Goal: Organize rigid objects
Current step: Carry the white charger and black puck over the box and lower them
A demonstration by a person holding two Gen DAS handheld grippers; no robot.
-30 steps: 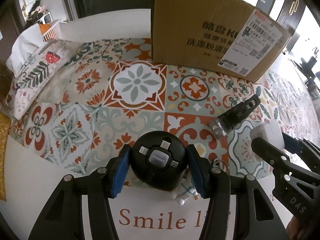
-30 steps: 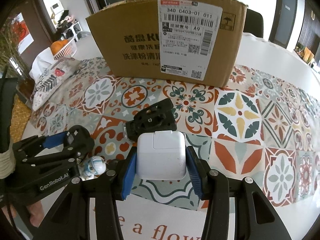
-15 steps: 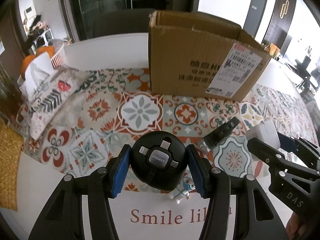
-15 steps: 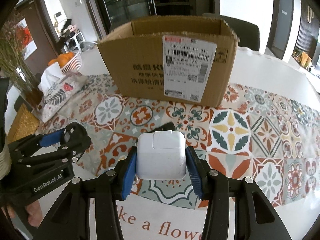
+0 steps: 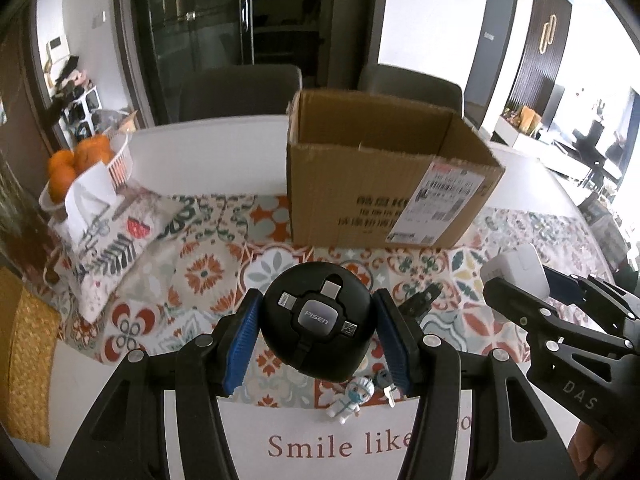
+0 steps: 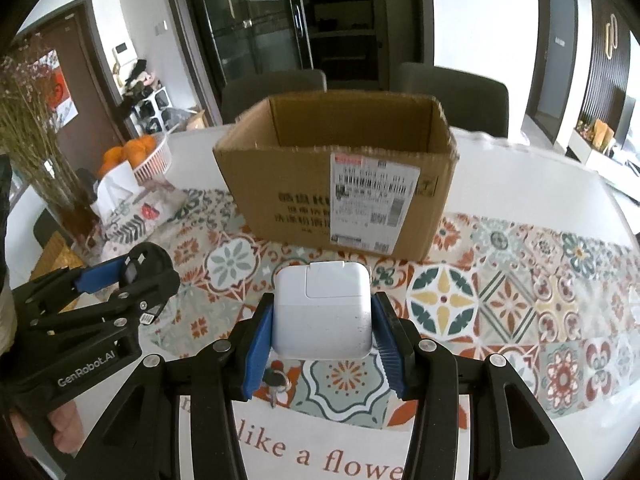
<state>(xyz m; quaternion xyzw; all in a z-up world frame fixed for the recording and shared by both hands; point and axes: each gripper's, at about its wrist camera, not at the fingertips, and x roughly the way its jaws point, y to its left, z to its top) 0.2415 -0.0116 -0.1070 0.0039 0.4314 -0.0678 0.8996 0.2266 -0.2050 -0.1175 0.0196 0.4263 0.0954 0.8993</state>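
My left gripper (image 5: pixel 318 328) is shut on a round black cable hub (image 5: pixel 318 320), held above the patterned mat. My right gripper (image 6: pixel 322 320) is shut on a white square charger (image 6: pixel 320 312), also lifted off the table. Each gripper shows in the other's view: the right one (image 5: pixel 520 280) with the white charger (image 5: pixel 516 272) at the right edge, the left one (image 6: pixel 128 276) at the left edge. An open cardboard box (image 5: pixel 384 184) (image 6: pixel 340 176) stands ahead of both. A black clip-like object (image 5: pixel 420 304), a small white figurine (image 5: pixel 350 396) and keys (image 6: pixel 276 380) lie on the mat below.
A patterned tissue cover (image 5: pixel 108 236) and a white basket of oranges (image 5: pixel 84 160) sit at the left. A vase of dried stems (image 6: pixel 36 152) stands far left. Two grey chairs (image 6: pixel 452 96) stand behind the white table (image 5: pixel 216 160). A person's hand (image 6: pixel 60 424) holds the left gripper.
Both grippers have risen with their objects still gripped. The box's open top has come into sight, and the mat and the items on it look farther below.
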